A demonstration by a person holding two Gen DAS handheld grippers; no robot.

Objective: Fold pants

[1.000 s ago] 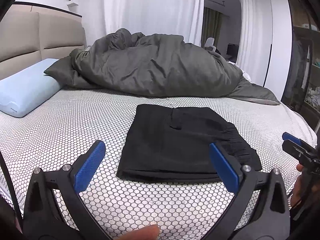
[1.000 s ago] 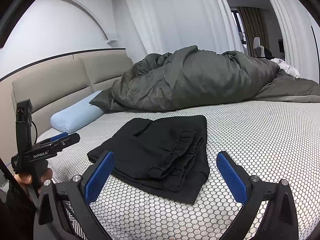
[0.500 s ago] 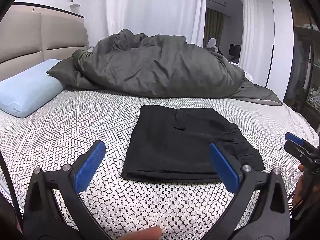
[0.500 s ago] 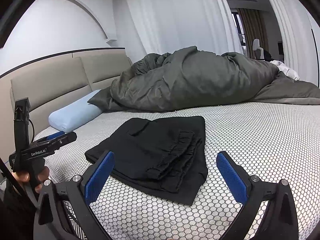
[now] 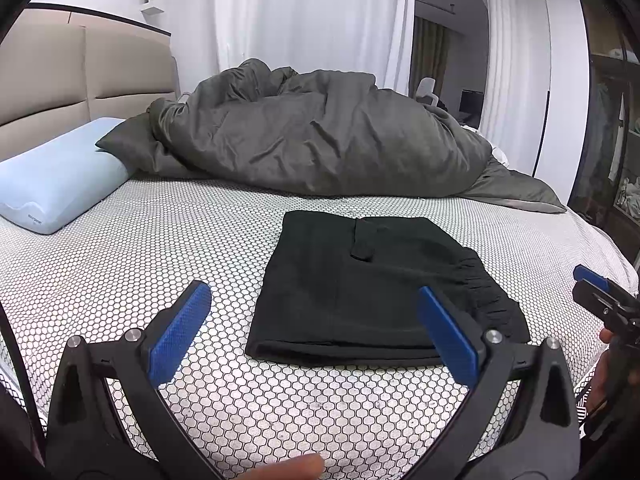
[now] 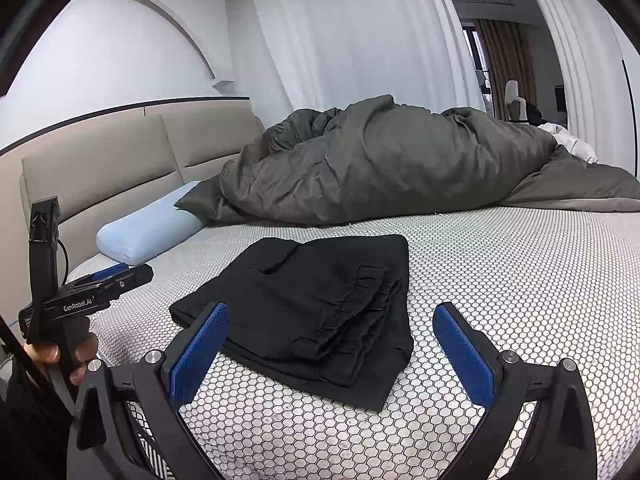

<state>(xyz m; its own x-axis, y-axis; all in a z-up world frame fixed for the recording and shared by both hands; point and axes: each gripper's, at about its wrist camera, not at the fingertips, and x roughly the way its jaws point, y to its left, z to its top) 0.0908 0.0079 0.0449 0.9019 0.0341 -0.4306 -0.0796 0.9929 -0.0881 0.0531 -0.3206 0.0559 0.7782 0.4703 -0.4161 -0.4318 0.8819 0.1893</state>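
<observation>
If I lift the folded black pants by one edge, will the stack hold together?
Probably not. The folded black fabric pants are soft, loosely stacked layers, so they would likely droop and unfold. The gathered waistband looks bulkier, so that side may sag first. Pushed across the honeycomb-patterned bedcover, they would probably bunch rather than slide.

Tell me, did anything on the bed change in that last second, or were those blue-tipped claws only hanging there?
Little changed. Both cameras drifted slightly: the folded black pants sit a little further right in the left view and a little further left in the right view. Nothing was grasped or released. The left gripper and right gripper stayed open and empty, short of the pants. The pants, light blue pillow and rumpled grey duvet lie as before.
</observation>
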